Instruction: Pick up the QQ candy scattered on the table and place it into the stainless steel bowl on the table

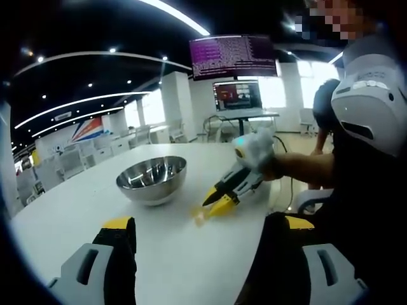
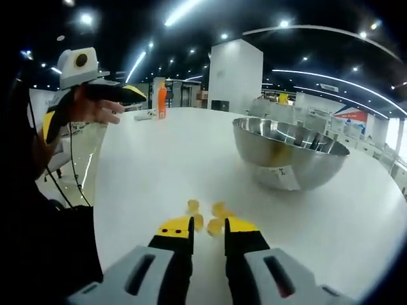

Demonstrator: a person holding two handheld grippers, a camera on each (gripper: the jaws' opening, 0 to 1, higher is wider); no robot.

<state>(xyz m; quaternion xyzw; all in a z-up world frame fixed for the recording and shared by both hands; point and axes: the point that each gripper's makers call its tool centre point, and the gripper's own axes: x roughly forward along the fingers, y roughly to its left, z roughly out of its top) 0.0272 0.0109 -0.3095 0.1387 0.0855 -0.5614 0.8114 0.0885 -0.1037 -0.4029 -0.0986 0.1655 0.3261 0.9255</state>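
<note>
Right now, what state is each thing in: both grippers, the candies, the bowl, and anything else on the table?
Right gripper: low at the table, jaws narrowly apart around a candy, not yet closed.
Left gripper: open, holding nothing, raised above the table.
QQ candies: yellow pieces loose on the table, outside the bowl.
Stainless steel bowl: upright on the table; contents unclear.
Orange bottle: upright at the far edge.

Open-plan office or lab hall: dark ceiling crossed by curved light strips [image 1: 95, 100], white pillars [image 2: 234, 75], rows of white desks and chairs [image 1: 60, 162], big wall screen [image 1: 233, 56] full of text, monitor [image 1: 236, 95] below
</note>
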